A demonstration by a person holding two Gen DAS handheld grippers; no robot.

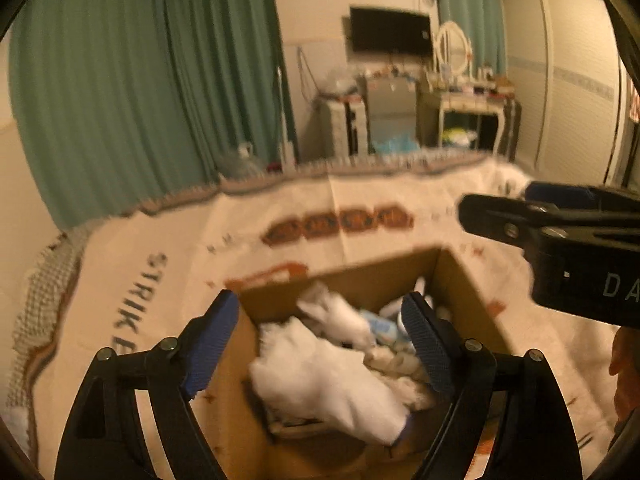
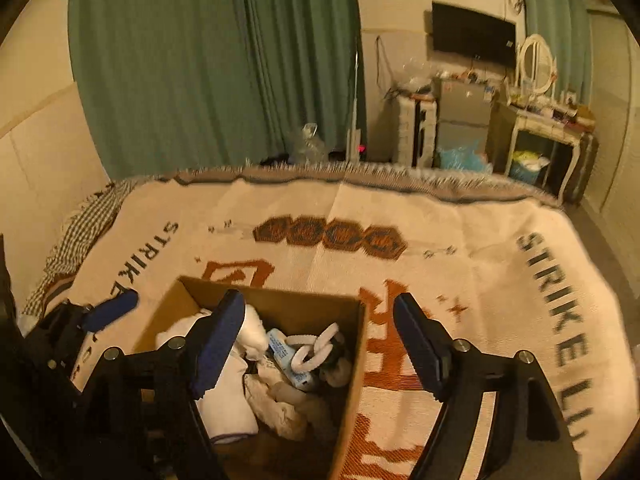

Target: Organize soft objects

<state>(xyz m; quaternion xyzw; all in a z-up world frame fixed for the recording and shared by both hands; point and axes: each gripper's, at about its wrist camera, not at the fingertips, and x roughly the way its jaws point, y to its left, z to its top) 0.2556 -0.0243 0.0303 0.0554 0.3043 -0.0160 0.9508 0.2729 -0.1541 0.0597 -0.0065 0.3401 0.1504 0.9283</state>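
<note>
Both the left gripper (image 1: 320, 340) and right gripper (image 2: 320, 344) hover with open, empty jaws; soft items lie below them in the cardboard box (image 2: 280, 300), so the task seems nearly finished.

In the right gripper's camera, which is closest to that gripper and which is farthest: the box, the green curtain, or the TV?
1. Box: just below the right gripper, on the blanket.
2. Green curtain: past the bed, left.
3. TV: far wall, upper right.
</note>
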